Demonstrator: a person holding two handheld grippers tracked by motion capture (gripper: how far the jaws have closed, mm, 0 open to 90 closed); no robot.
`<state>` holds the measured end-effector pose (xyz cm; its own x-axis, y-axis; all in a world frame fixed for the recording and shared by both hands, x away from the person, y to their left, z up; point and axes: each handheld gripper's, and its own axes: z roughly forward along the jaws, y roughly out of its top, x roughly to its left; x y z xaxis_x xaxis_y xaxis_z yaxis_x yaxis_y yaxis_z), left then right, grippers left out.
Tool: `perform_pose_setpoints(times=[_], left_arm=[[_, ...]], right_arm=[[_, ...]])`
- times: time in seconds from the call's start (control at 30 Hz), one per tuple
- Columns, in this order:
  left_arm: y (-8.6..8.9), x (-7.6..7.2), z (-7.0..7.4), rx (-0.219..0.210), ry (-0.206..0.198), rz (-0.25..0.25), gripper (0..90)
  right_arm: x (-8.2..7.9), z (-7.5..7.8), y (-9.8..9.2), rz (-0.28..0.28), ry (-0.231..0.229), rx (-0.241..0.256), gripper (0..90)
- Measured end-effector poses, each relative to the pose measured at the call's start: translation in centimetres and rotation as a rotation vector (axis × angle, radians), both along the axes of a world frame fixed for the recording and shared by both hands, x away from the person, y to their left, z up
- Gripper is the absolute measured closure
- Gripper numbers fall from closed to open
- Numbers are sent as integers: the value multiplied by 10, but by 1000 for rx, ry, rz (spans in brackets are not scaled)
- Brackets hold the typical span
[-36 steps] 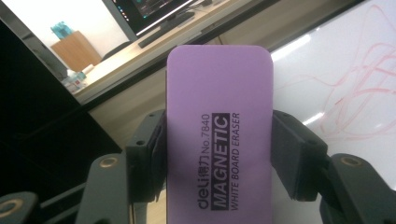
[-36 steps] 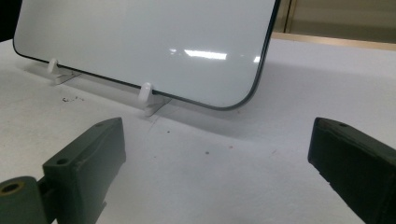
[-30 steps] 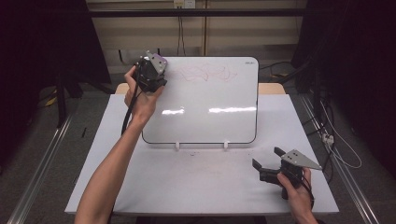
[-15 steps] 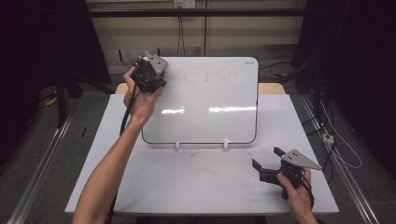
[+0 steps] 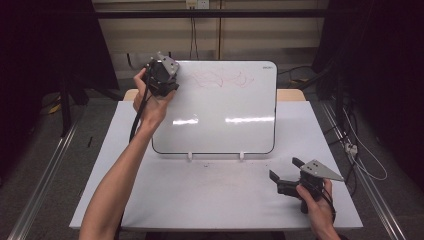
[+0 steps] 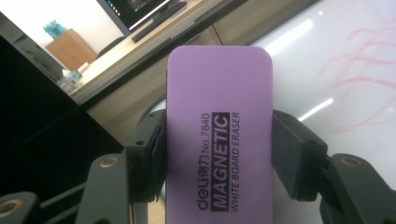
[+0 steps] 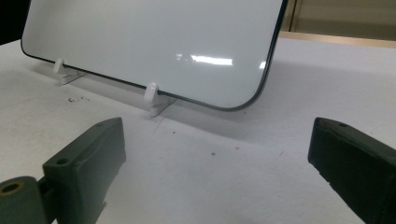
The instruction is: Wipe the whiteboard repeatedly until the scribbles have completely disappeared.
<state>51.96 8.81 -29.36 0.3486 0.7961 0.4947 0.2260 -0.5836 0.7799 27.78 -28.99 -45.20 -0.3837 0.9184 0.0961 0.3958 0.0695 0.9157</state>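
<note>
White bench (image 5: 210, 200) w/ a few small dark specks on top. Metal rails (image 5: 42, 170) along both sides on grey floor (image 5: 395, 125). Loose cables (image 5: 357, 150) at right. In left gripper view: monitor (image 6: 140, 9) on a wood desk (image 6: 154, 42), far bkgd.
</note>
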Motion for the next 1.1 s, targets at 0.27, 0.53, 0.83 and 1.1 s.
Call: perform_pose_setpoints(times=[0.27, 0.53, 0.83, 1.1], left_arm=[[-36, -18, -17, 46, 10, -87, 413], [-31, -10, -8, 8, 20, -95, 413], [-40, 7, 12, 2, 0, -59, 413], [-79, -11, -9, 87, -3, -123, 413]], right_arm=[[-1, 0, 0, 12, 4, 0, 38], [-1, 0, 0, 11, 2, 4, 38], [-1, -1, -1, 6, 7, 8, 38], [-1, 0, 0, 9, 5, 6, 38]])
